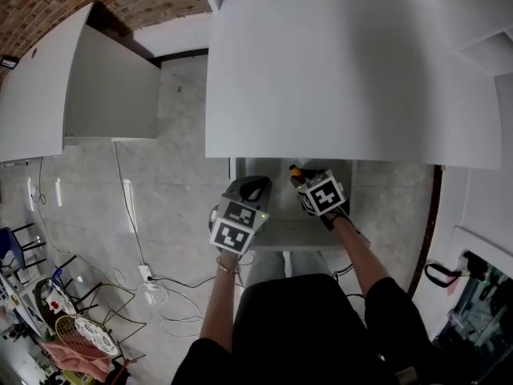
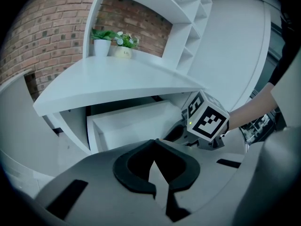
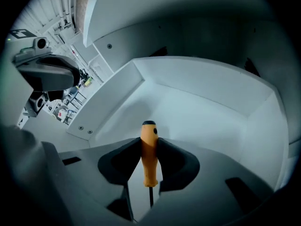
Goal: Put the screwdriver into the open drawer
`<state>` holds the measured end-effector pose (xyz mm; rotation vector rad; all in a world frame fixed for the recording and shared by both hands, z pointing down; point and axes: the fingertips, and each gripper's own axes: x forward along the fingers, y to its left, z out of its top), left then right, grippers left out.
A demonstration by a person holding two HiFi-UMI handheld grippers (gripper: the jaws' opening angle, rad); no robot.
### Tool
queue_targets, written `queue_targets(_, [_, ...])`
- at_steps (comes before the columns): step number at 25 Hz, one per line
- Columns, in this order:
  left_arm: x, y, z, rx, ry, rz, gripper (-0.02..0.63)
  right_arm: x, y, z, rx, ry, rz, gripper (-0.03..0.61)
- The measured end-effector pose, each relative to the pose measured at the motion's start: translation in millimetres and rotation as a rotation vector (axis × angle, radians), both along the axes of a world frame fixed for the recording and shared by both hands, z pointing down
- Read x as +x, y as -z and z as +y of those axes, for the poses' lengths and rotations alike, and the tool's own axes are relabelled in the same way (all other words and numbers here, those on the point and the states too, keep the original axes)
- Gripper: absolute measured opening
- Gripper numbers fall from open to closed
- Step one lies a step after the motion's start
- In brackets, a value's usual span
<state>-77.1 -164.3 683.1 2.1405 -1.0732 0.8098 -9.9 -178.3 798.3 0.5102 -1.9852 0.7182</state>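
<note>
- The right gripper (image 3: 149, 142) is clamped on a screwdriver (image 3: 149, 160) with an orange plastic handle, a black cap and a thin dark metal shaft. Its two dark pads press the handle from either side. The black cap points away from the camera and the shaft runs back between the jaws.
- In the right gripper view, the screwdriver hangs over the inside of the open white box-shaped drawer (image 3: 214, 86). It sits in the lower centre of the frame, and the drawer's pale floor and walls fill the space behind it. Whether the cap touches the floor cannot be told.
- In the head view, the right gripper (image 1: 298, 175) is tilted down into the drawer (image 1: 284, 233), just below the front edge of the broad white desk top (image 1: 345, 70). The orange handle (image 1: 295, 170) shows at its tip.
- The left gripper (image 2: 155, 145) has its jaws closed tip to tip with nothing between them.
- In the head view, the left gripper (image 1: 253, 183) sits at the drawer's left side, near the right gripper but apart from it.
- In the left gripper view, two small green plants in white pots (image 2: 113, 44) stand on the desk at the upper left, in front of a red brick wall (image 2: 42, 36).
</note>
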Motion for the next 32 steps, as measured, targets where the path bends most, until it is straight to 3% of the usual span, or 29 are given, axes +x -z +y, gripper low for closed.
queue_targets(19, [1, -10, 0, -0.017, -0.017, -0.008, 0.009, -3, -21, 12, 0.004, -0.026, 0.074, 0.117])
queue_targets(32, [-1, 4, 0, 0.011, -0.022, -0.007, 0.008, 0, 8, -4, 0.023, -0.134, 0.015, 0.152])
